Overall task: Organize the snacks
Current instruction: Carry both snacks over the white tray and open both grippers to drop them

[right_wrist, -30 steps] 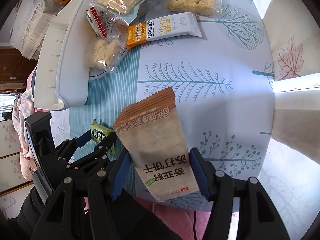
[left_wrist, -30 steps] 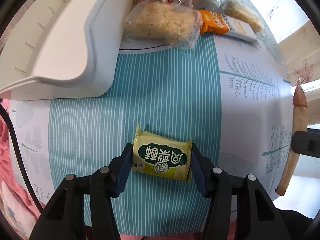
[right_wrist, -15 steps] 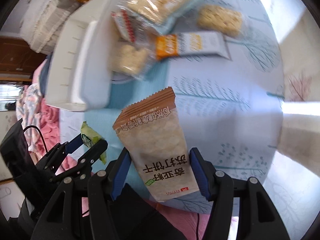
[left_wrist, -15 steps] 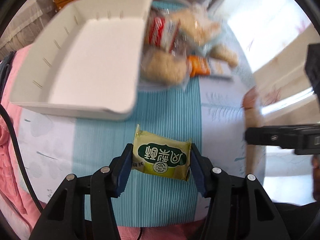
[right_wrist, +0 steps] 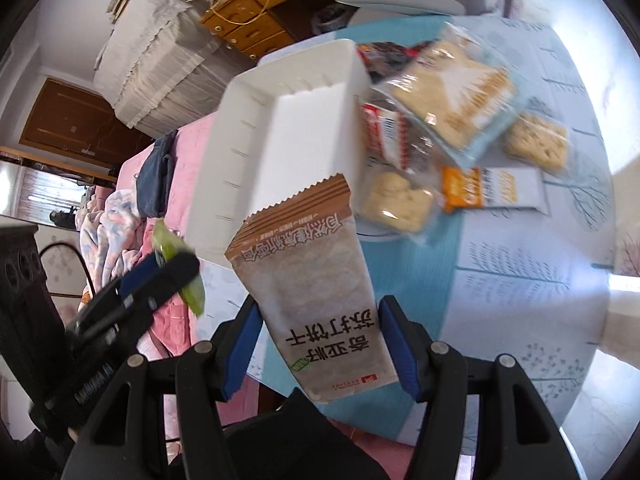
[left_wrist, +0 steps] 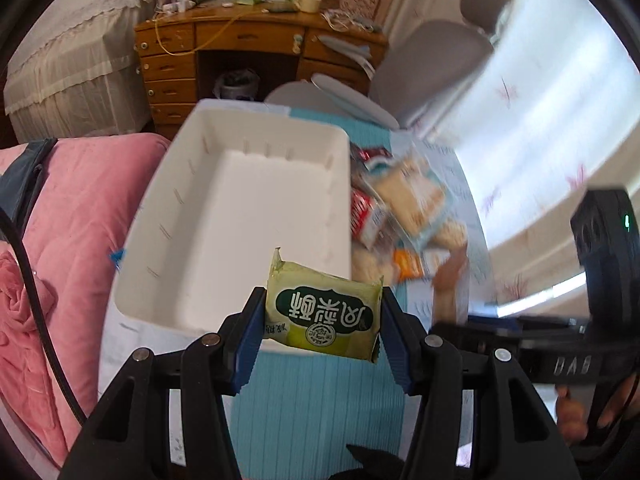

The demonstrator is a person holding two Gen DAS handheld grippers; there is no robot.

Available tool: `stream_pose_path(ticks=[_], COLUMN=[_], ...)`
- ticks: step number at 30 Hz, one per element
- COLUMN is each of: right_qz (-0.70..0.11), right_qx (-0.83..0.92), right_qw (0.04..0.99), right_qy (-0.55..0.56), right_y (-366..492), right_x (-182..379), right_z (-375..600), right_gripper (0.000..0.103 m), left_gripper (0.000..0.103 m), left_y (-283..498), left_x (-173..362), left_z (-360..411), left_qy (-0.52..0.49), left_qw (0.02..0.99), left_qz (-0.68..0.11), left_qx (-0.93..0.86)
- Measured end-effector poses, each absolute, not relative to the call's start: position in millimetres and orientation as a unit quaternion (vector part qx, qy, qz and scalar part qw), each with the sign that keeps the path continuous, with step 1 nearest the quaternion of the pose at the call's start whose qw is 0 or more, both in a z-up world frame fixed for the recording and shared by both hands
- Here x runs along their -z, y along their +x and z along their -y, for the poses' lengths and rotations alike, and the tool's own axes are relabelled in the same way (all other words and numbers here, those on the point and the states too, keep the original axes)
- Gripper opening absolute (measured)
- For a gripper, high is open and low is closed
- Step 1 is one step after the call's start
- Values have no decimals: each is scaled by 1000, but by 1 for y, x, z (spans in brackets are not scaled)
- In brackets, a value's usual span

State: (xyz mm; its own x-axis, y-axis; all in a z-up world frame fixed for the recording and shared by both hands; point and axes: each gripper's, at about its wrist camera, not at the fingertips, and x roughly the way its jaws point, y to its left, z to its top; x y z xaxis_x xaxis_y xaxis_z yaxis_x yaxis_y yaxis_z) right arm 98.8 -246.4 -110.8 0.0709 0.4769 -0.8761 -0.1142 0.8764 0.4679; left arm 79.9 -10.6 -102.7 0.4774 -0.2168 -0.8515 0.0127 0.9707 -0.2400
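You've got both grippers loaded and in the air above the table's near edge. Your left gripper is clamped on a small green pastry packet, pads pressing on its two short ends, packet hanging just in front of the white bin's near wall. Your right gripper is clamped on a tall brown soda cracker pack, pads on its long sides, serrated top edge pointing toward the same bin. In the right wrist view the left gripper shows at lower left with the green packet in it. The bin is empty in both views: bare white floor, nothing inside, so as far as the pictures show nothing is sorted yet. Still loose on the tablecloth just right of the bin: a large clear-and-blue cracker bag, a red-and-white wrapped snack touching the bin wall, a rice puff cake in clear wrap, an orange-and-white protein bar, and another pale crispy cake further right; something dark sits behind the pile, too blurred to name. My read: two items are mid-carry toward the bin, and at least five are left on the table after these. Most of the job is ahead of you. Both views are motion-blurred, so the pile's edges are rough.
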Motion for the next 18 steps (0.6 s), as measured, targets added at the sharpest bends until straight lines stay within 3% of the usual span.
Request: stream_pose_path(ticks=[18], right_qz=[-634], right_qx=[-179], right_qw=[734], right_qy=[165], right_y=[129], right_x=[111], right_z=[145], right_gripper=[60], left_gripper=[55], left_y=[136], left_x=[112], left_z=[-104], left_qy=[-106], left_qw=[851], left_qz=[-509], left_qx=[77])
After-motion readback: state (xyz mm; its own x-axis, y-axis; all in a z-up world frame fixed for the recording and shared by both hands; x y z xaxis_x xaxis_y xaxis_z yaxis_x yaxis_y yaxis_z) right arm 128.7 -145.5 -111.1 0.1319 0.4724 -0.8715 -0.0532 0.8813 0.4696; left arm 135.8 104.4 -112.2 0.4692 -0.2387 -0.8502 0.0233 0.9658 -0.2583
